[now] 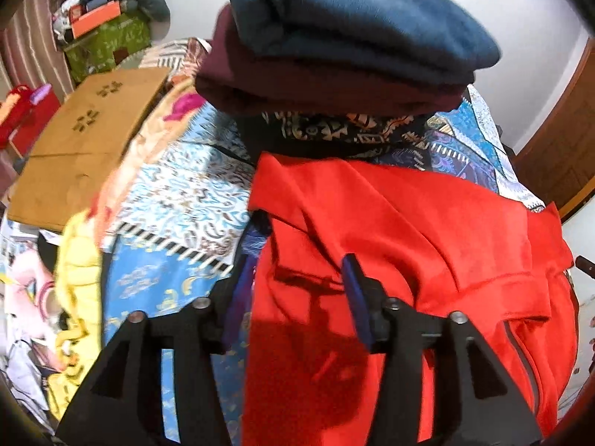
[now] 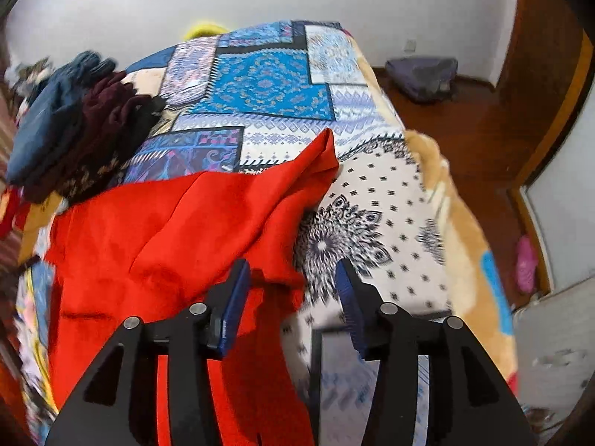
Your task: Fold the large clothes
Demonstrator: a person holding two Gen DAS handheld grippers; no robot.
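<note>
Both the left gripper [image 1: 297,297] and right gripper [image 2: 293,297] hang wide apart, holding nothing, over the rumpled red garment [image 1: 409,241] on the bed [image 2: 267,85]; next, probably pinching 2 edges to spread it.

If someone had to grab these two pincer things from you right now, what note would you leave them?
Left gripper: jaws open, straddling the near edge of the red garment, nothing clamped.
Right gripper: jaws open over the garment's right edge.
The garment lies rumpled on the patterned bedspread.
Done: a stack of folded clothes at the far side, blue on top.
Left: flatten and fold the red one, then stack it.
</note>
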